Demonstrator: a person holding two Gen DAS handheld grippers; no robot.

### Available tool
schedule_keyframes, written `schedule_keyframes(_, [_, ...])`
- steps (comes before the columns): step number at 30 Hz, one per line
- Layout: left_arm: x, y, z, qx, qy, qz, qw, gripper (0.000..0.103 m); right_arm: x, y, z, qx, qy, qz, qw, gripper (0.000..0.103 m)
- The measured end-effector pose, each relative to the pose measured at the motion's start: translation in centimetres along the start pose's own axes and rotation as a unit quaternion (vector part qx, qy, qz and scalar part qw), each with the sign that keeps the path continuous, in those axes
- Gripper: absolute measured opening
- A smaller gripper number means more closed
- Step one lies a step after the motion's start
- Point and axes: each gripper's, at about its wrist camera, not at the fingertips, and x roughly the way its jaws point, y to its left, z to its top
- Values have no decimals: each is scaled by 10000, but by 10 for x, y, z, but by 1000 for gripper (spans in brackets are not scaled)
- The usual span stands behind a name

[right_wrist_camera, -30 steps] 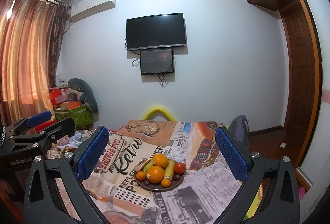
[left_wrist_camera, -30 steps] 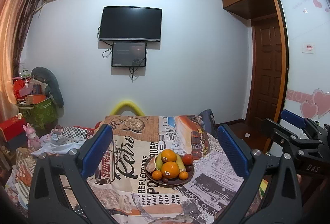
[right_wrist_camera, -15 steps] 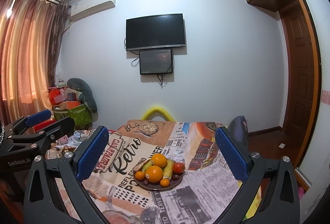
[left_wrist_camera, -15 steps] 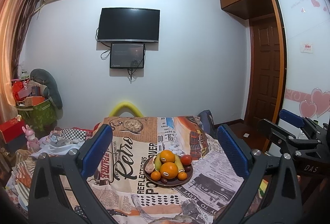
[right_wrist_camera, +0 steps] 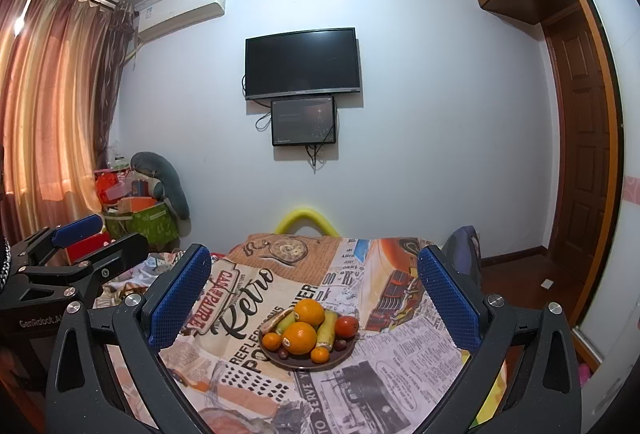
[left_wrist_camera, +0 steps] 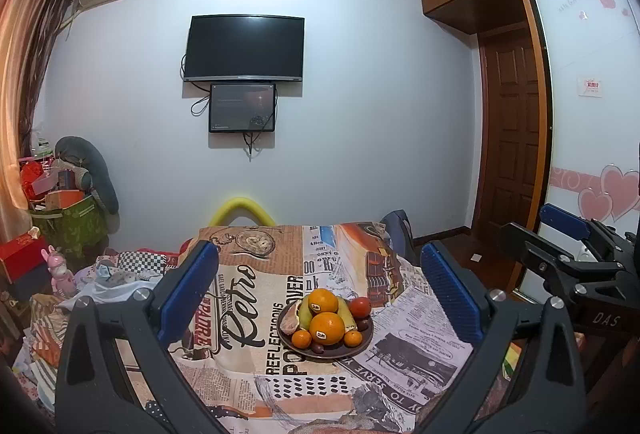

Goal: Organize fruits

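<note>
Newsprint-patterned tablecloth (left_wrist_camera: 256, 314) under dark plate (left_wrist_camera: 362, 346) heaped with oranges (left_wrist_camera: 327, 328), both tongs agape.

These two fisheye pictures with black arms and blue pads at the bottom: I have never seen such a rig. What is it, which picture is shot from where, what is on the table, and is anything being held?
No robot here: a person holds a two-finger clamp in each hand, each with a camera looking forward along its fingers. In the left wrist view, the left gripper frames the scene, and the right gripper shows at the right edge. The right wrist view is the mirror case: right gripper in front, left gripper at the left edge. Both stand open and hold nothing. On the newsprint tablecloth sits a dark plate piled with fruit: two large oranges, small ones, a red tomato, green-yellow pieces and small dark fruits.
</note>
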Motion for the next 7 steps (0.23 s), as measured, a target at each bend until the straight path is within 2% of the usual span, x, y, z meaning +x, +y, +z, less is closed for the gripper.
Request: schedule_keyframes(7, [4, 1, -1, -29, 75, -43, 10000, 103, 2, -1, -3, -1, 24, 0, 10000, 103])
